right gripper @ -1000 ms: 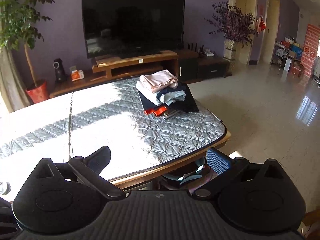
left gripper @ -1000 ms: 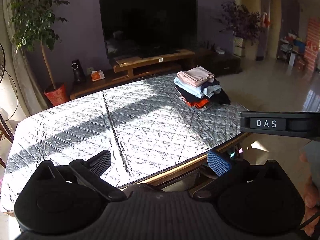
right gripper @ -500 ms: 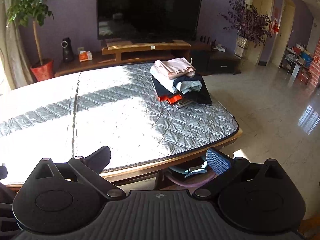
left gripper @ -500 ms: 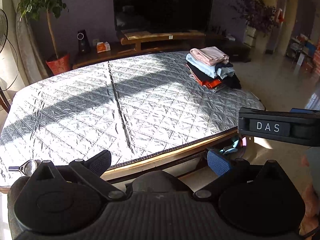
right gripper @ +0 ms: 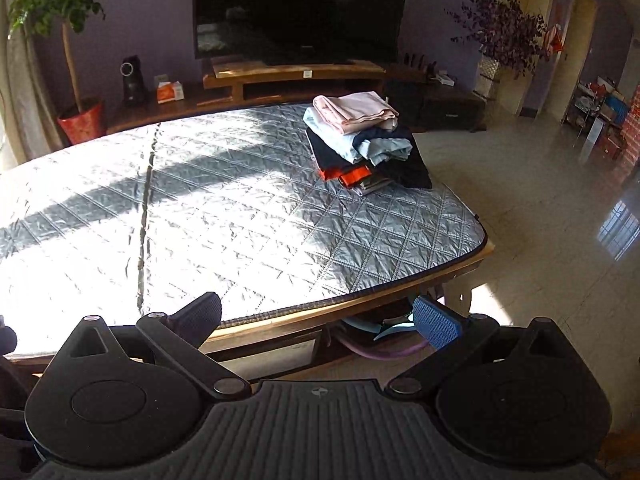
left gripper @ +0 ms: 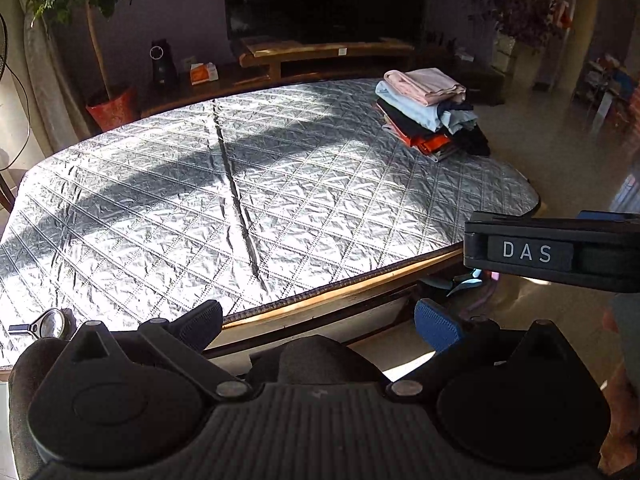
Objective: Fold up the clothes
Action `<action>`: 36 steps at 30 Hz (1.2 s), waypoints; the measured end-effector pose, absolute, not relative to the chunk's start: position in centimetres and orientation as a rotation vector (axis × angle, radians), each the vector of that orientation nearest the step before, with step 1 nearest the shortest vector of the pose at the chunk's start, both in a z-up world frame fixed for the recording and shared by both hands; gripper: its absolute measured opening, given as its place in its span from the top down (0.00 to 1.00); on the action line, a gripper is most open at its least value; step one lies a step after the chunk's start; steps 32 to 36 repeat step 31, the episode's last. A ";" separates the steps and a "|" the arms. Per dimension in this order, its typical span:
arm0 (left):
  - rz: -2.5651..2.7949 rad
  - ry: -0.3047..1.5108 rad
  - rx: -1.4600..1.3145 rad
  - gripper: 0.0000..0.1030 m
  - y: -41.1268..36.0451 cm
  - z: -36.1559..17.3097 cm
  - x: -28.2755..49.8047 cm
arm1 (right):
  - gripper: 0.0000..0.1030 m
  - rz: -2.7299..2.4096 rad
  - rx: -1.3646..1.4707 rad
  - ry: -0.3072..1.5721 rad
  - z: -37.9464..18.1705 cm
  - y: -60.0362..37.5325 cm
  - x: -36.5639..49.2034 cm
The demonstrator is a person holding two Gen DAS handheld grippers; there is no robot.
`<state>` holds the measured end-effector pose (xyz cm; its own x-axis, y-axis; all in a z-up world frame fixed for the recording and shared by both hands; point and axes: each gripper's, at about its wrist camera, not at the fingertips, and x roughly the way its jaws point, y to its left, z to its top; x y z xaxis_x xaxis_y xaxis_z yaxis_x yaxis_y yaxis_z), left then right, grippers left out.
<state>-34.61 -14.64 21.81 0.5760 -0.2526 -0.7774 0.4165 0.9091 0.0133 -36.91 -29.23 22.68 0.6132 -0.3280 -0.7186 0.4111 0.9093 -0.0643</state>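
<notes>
A stack of folded clothes, pink on top, then light blue, dark and orange, sits at the far right of the quilted silver table cover; it also shows in the right wrist view. My left gripper is open and empty, held off the table's near edge. My right gripper is open and empty, also off the near edge. The right gripper's body marked DAS shows at the right of the left wrist view. Some cloth lies under the table edge.
The table's wooden near edge runs just beyond both grippers. A small magnifying glass lies at the table's near left. Behind the table stand a TV on a low wooden stand, a potted tree, and shiny floor to the right.
Both grippers have pulled back and tilted down, so more of the table and its near edge shows. Both stay open and empty. The clothes stack has not moved.
</notes>
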 end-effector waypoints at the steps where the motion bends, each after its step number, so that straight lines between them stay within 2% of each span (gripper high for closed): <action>1: -0.390 0.869 0.216 0.01 -14.8 21.8 -34.6 | 0.00 -0.428 0.113 0.807 22.6 -29.3 -36.9; 7: -0.431 0.853 0.201 0.01 -15.0 21.7 -34.7 | 0.00 -0.439 0.115 0.811 22.1 -29.6 -36.9; 11: -0.497 0.742 0.120 0.01 -14.0 22.1 -35.8 | 0.00 -0.449 0.132 0.819 21.7 -30.1 -36.8; 16: -0.508 0.711 0.121 0.01 -14.2 22.2 -35.8 | 0.00 -0.468 0.134 0.817 21.6 -30.7 -36.8; 36: -0.482 0.772 0.100 0.01 -13.3 21.4 -34.7 | 0.00 -0.476 0.115 0.842 21.0 -30.7 -36.5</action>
